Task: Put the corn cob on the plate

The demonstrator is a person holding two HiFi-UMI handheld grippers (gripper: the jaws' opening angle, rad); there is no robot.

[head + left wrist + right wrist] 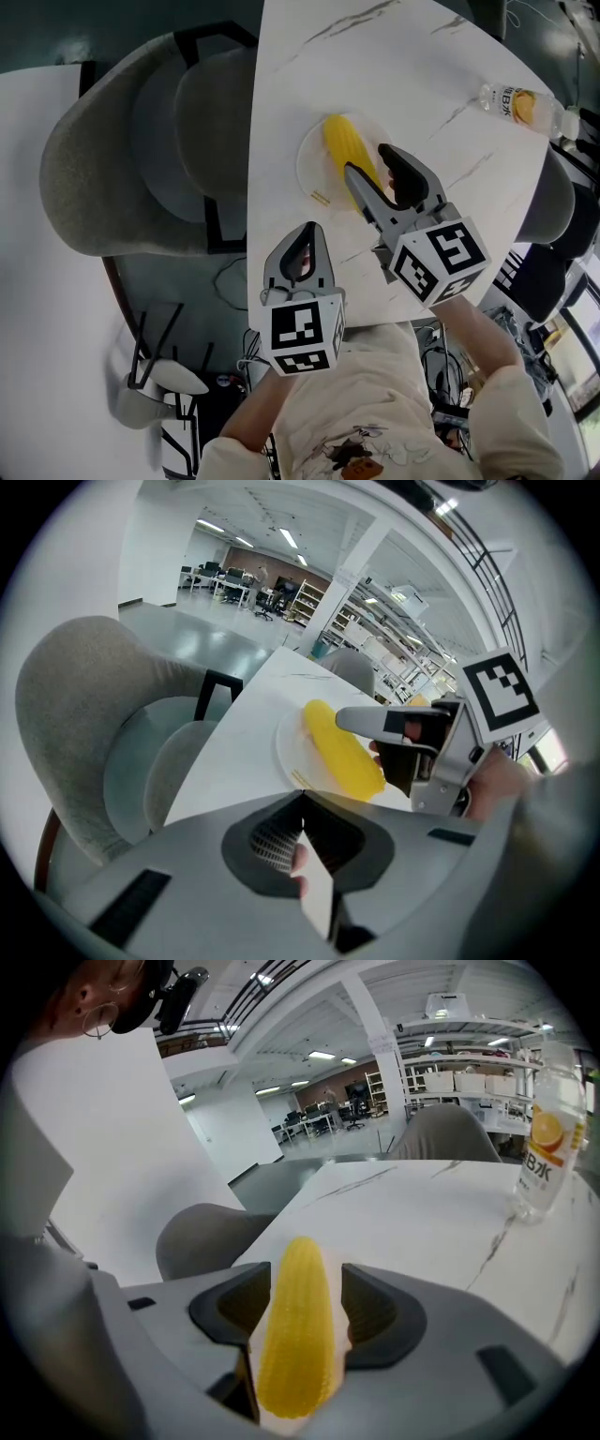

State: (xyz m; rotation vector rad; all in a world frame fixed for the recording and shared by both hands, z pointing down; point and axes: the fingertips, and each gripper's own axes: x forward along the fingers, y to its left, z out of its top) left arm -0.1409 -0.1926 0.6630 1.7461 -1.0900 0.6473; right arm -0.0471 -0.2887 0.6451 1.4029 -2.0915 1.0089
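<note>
I read the left gripper (310, 231) as held close to the body, its jaws pressed together on nothing. The right gripper (367, 160) reaches further forward. Its jaws sit on either side of the corn cob (298, 1335) and, as far as I can tell, clamp it.

The head view looks steeply down on the table (394, 66), left gripper (308, 229) and right gripper (367, 159). The left gripper view faces the right gripper across the tabletop. The right gripper view looks closely along the corn cob (295, 1335), which all three views share.
</note>
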